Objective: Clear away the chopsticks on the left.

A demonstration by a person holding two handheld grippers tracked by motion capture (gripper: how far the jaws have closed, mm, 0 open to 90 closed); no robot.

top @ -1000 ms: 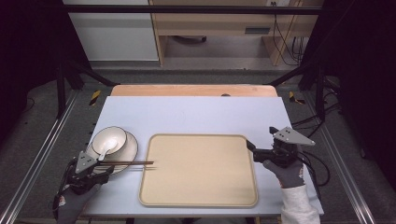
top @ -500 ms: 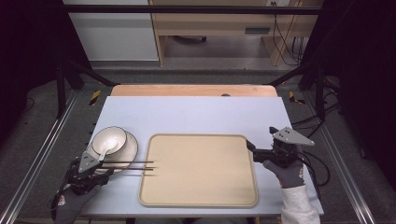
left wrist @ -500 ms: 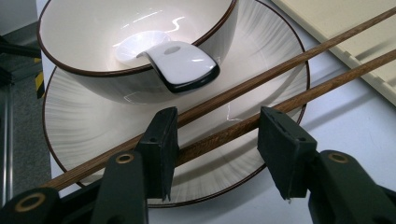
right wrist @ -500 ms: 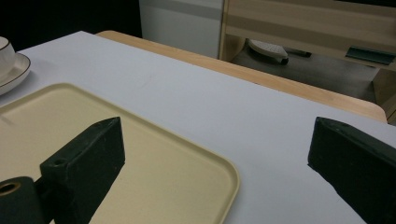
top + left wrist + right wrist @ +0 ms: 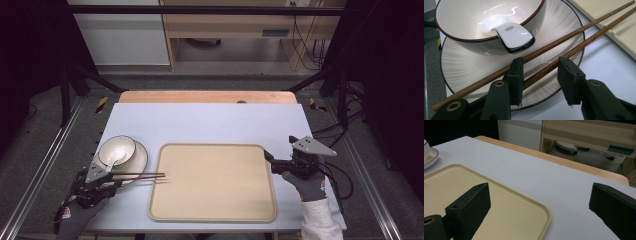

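The pale blue-grey counter (image 5: 210, 122) carries a large beige rectangular plastic tray (image 5: 215, 182) with rounded corners at its middle. To the tray's left sits a round cream ceramic plate (image 5: 469, 60) with a thin dark rim, and on the plate stands a cream ceramic bowl (image 5: 474, 17) with a brown rim, holding a white ceramic soup spoon (image 5: 511, 37) whose handle juts over the bowl's edge. Two long dark wooden chopsticks (image 5: 564, 37) lie across the plate's near rim, tips reaching onto the tray's left edge. The left tool (image 5: 540, 77) straddles the chopsticks; its jaws have just been closing, one stick between them, the other against the left jaw, not yet pinched. The right tool (image 5: 540, 205) stands wide apart and bare over the tray's right edge.
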